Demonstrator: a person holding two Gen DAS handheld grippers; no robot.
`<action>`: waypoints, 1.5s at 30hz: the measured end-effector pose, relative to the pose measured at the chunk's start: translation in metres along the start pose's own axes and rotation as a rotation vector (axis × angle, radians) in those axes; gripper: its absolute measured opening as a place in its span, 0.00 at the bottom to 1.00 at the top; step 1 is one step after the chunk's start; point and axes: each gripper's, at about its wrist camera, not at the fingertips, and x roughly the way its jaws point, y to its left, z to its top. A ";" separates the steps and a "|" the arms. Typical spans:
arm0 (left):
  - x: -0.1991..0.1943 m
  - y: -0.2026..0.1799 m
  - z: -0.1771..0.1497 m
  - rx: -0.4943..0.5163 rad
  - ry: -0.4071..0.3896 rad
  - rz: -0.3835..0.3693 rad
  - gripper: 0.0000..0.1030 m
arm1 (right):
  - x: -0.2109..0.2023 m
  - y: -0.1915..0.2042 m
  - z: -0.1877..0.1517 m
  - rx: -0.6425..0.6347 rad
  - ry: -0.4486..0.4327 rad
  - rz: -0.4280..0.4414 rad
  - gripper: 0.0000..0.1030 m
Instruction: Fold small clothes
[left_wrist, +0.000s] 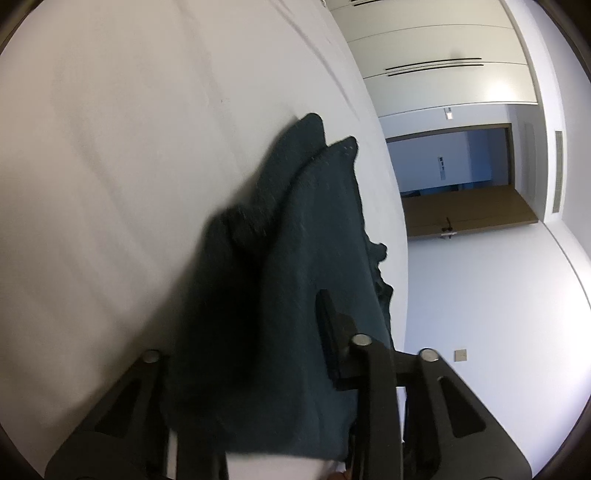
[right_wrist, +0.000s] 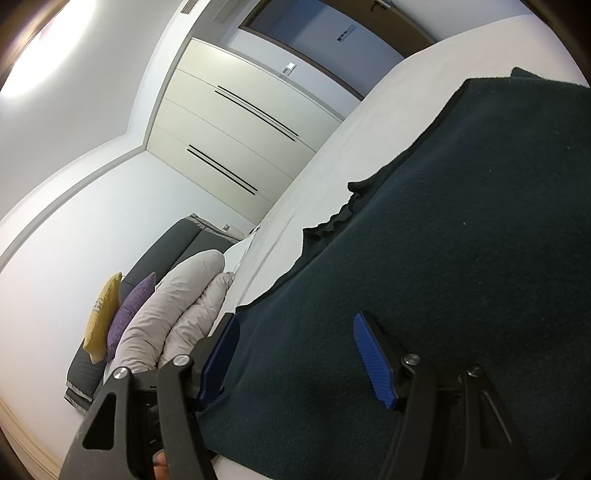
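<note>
- The dark green cloth (right_wrist: 443, 229) lies on the white bed (left_wrist: 129, 147).
- The right gripper (right_wrist: 295, 354) is spread wide over it.
- I cannot tell if the left gripper (left_wrist: 258, 350) pinches the cloth.

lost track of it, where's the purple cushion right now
In the right wrist view, lower left: the purple cushion leans at the bed's head, between the yellow cushion and the white pillows.

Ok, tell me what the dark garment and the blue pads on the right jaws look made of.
Dark garment: seemingly a soft knit or fleece, matte, with a fuzzy nap, lint specks and a ribbed wavy hem. Blue pads: probably rubber or moulded plastic, matte, with fine ridges across the face.
</note>
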 end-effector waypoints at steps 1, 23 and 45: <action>0.003 -0.002 0.002 0.018 0.001 0.013 0.17 | 0.000 0.000 0.000 0.000 -0.001 0.000 0.65; 0.087 -0.189 -0.159 1.168 -0.075 0.257 0.10 | -0.009 -0.010 0.098 0.195 0.179 0.008 0.85; 0.076 -0.163 -0.190 1.511 -0.256 0.393 0.10 | 0.122 0.008 0.103 0.174 0.560 -0.040 0.62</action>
